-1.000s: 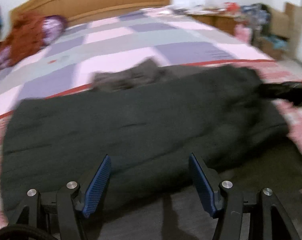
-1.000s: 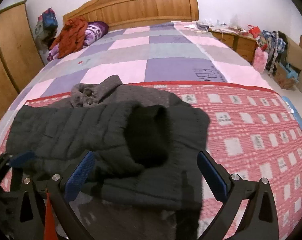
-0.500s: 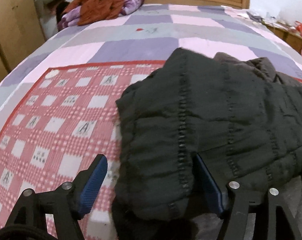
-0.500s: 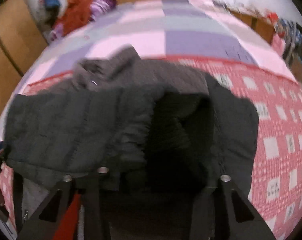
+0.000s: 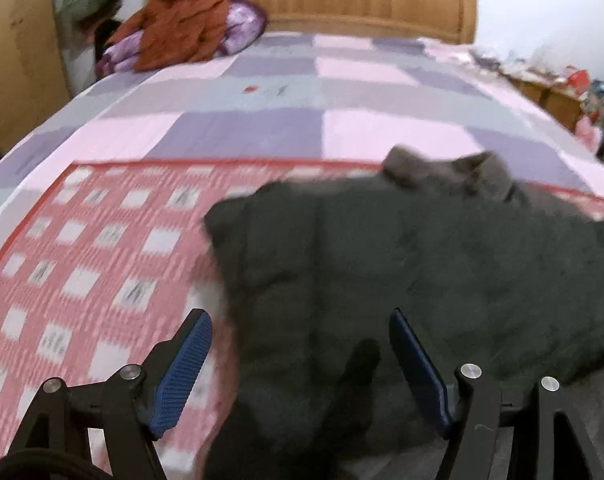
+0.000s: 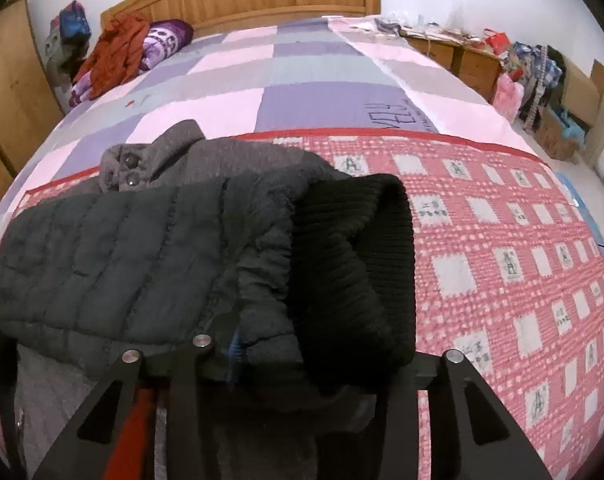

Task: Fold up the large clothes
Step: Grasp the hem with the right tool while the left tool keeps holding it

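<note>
Jacket: bulky, soft, quilted; sags when lifted. Lies at bed foot edge. Grip hem or cuff.

Left gripper: fingers wide, over fabric, no pinch.

Right gripper: fingers buried in jacket, opening slightly; appear clamped on fabric.

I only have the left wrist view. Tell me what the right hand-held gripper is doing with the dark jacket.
Observer: The right hand-held gripper has the dark quilted padded jacket bunched between its jaws, which are opening.
Operator: Say which part it has.
Observer: The sleeve end. The black ribbed knit cuff lies folded across the jacket's body and drapes over that gripper.
Operator: Report the collar.
Observer: The grey collar at the jacket's far edge shows round snap buttons.
</note>
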`<state>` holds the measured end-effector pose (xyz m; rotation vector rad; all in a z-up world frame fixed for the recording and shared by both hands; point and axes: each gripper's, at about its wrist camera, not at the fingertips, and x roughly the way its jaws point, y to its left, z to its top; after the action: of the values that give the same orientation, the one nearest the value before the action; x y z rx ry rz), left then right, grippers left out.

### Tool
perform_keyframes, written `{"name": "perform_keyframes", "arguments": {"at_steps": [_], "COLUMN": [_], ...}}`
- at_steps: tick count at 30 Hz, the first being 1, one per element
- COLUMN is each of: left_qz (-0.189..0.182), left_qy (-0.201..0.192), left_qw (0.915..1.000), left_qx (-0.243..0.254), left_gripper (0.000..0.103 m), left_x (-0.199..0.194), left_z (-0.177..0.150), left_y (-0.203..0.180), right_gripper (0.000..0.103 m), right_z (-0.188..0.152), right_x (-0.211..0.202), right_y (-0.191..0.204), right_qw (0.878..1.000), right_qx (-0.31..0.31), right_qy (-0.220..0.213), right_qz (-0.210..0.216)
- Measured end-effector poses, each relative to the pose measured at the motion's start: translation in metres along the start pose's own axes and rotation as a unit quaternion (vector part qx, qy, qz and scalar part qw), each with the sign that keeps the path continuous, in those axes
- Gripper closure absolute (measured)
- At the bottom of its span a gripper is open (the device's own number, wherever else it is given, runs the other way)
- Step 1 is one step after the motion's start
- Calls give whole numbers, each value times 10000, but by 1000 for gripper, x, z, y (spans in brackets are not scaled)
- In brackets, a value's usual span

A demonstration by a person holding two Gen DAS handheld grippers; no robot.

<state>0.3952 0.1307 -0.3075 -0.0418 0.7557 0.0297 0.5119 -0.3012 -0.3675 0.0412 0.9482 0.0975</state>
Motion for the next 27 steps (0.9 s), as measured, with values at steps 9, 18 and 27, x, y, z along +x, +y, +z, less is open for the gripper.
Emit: {"name": "perform_keyframes", "arguments": {"at_steps": [9, 18, 27], "left_qz": [477, 48, -530], "left_qy": [1073, 432, -96], "left_qw": [9918, 9961, 9952], "left_qx": [513, 765, 822], "left_gripper": [15, 13, 13], "left_x": [96, 48, 26], "left_z": [2, 16, 49], "left_y": [-8, -17, -53], "right_gripper": [58, 27, 22], "right_z": [6, -10, 6], "right_x": [-2, -40, -81], "right_y": [-3, -27, -5], "right_qw": [9996, 9988, 9862], "right_qx": [-279, -347, -56], "right_qy": [77, -348, -1395], "right_qz": [66, -46, -892]}}
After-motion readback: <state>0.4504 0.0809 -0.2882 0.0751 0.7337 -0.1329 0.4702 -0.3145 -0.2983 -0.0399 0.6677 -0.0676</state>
